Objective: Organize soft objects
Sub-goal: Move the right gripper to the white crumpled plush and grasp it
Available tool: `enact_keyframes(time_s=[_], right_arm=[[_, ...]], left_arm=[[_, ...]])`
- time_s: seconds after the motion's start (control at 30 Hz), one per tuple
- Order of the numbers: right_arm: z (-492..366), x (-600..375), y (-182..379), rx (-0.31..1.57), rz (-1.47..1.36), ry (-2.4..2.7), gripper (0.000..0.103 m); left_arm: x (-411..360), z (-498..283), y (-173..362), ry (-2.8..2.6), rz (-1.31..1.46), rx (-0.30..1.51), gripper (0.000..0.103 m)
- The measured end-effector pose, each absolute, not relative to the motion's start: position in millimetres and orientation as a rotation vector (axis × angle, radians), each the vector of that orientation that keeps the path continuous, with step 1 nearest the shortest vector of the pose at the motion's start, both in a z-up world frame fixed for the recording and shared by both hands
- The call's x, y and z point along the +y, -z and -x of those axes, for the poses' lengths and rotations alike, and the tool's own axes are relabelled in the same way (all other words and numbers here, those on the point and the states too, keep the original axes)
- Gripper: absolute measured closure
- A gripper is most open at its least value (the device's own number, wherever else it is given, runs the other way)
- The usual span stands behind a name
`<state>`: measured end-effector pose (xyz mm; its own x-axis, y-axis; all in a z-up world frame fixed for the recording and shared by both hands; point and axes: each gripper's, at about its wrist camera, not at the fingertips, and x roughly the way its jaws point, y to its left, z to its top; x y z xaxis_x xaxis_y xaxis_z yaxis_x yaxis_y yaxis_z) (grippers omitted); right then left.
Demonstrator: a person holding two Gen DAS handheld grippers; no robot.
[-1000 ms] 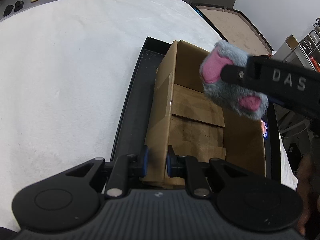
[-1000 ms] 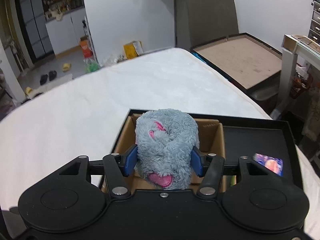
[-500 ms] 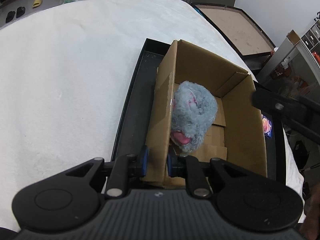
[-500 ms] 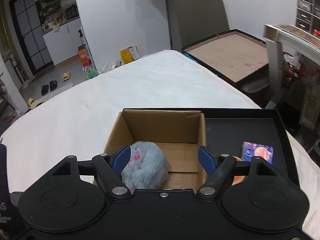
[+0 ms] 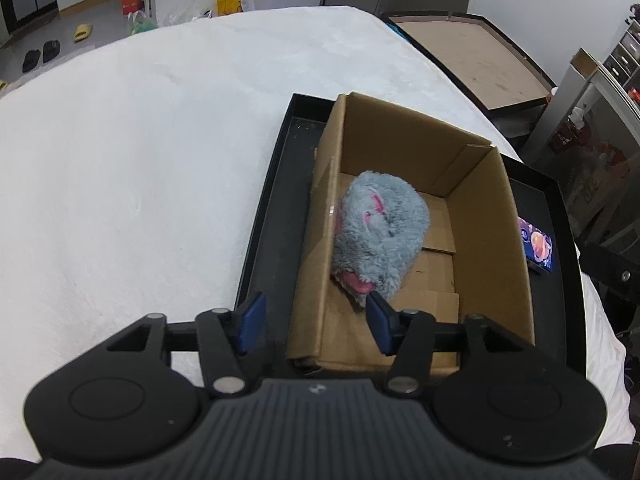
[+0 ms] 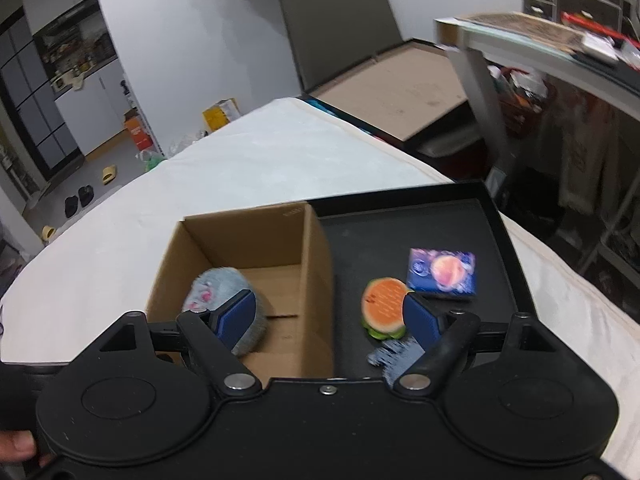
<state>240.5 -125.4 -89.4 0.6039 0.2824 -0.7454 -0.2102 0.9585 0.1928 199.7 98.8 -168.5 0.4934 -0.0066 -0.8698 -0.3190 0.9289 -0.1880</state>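
Note:
A grey plush toy with pink patches [image 5: 380, 236] lies inside an open cardboard box [image 5: 492, 216], against its left wall; it also shows in the right wrist view [image 6: 218, 292]. The box [image 6: 320, 272] stands in a black tray [image 5: 272, 216]. My left gripper [image 5: 314, 324] is open, its fingers apart on either side of the box's near left wall. My right gripper [image 6: 330, 316] is open and empty above the box's right wall. A plush burger [image 6: 384, 304] and a small picture card [image 6: 442, 272] lie on the tray [image 6: 400, 224] right of the box.
The tray sits on a white padded surface [image 5: 140, 160] that drops off at the right. A brown board [image 5: 476, 56] and shelving [image 6: 560, 48] stand beyond the right side. A blurred grey-blue scrap [image 6: 394, 354] lies near my right finger.
My right gripper let go of the grey plush, which dropped into the box, then swung right. My left gripper opened from the box's left wall.

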Motion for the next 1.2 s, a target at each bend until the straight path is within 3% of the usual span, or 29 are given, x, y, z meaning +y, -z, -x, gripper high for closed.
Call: enact_keyframes(time_s=[0.3, 0.47, 0.77, 1.2], right_arm=[[-238.7, -161.5, 104.5, 0.954, -0.123, -0.251, 0.023], [-239.8, -175.3, 117.2, 0.997, -0.143, -0.239, 0.023], [-239.3, -204.3, 139.9, 1.102, -0.184, -0.191, 0.024], [-241.4, -229.6, 186.5, 1.296, -0.326, -0.183, 0.046]], left_arm=[[82.8, -199.8, 163.7, -0.188, 0.293, 1.054, 0.047], [74.5, -200.1, 162.3, -0.188, 0.259, 1.049, 0.028], [57.1, -206.7, 163.3, -0.178, 0.2, 1.057, 0.025], [41.8, -210.8, 166.5, -0.183, 0.143, 1.071, 0.021]])
